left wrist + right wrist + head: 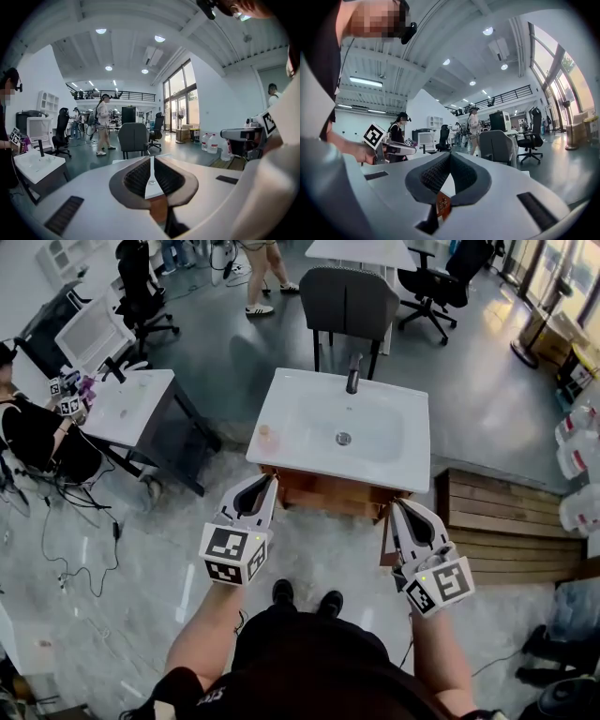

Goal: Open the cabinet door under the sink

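The cabinet (319, 491) sits straight ahead of me at 12 o'clock, tucked under the white sink (300, 442). From above, its wooden front shows only as a brown strip below the basin's near rim. At the cabinet's 5 o'clock corner a brown panel (385, 542) juts toward me edge-on. It looks like the door swung out, though I cannot be sure from this angle. My right gripper (397, 506) hangs just beside that panel, on its right, with the jaws clenched tip to tip and nothing between them. My left gripper (270, 482) is at the sink's 7 o'clock, its tips over the cabinet's front left corner. Its jaws are closed to a hairline sliver and are also empty. On the basin, the drain (343, 438) lies near the middle and the dark faucet (353, 376) stands at its 12 o'clock edge. Beyond that is a grey chair (349, 301). At 9 o'clock stands a second white basin (131, 404) with a seated person (28, 432) beside it. At 3 o'clock a slatted wooden platform (506, 521) lies on the floor, with water jugs (577, 456) past it.
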Action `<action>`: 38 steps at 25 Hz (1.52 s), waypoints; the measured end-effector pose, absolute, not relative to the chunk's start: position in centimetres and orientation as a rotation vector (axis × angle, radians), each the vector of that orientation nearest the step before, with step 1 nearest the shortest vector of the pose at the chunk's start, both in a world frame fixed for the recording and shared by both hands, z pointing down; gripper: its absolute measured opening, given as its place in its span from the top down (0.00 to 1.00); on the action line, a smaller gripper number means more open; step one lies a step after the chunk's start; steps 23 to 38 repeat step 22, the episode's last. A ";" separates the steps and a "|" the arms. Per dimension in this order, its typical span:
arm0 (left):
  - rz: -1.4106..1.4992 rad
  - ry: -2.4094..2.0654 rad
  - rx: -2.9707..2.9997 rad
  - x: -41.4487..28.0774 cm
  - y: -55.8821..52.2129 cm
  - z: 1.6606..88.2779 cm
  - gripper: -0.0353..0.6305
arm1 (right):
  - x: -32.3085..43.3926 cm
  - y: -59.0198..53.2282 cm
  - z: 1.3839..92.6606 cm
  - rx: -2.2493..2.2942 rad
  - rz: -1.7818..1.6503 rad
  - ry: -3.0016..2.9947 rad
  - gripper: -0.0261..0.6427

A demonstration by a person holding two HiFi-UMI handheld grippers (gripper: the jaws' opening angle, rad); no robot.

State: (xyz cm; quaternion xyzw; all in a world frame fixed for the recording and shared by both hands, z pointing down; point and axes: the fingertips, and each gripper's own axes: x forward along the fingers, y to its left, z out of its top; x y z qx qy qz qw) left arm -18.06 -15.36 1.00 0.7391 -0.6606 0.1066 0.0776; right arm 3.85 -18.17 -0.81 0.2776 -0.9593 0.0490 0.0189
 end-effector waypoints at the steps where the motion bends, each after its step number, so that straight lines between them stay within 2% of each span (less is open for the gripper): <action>1: 0.311 -1.981 2.215 -18.4 -15.5 0.7 0.89 | 3.5 -18.0 -0.9 0.858 0.154 -2.976 0.94; 22: 0.319 -1.942 2.252 -21.7 -14.2 0.8 0.89 | -3.1 -16.0 -1.4 0.789 0.145 -2.987 0.94; 38: 0.319 -1.942 2.252 -21.7 -14.2 0.8 0.89 | -3.1 -16.0 -1.4 0.789 0.145 -2.987 0.94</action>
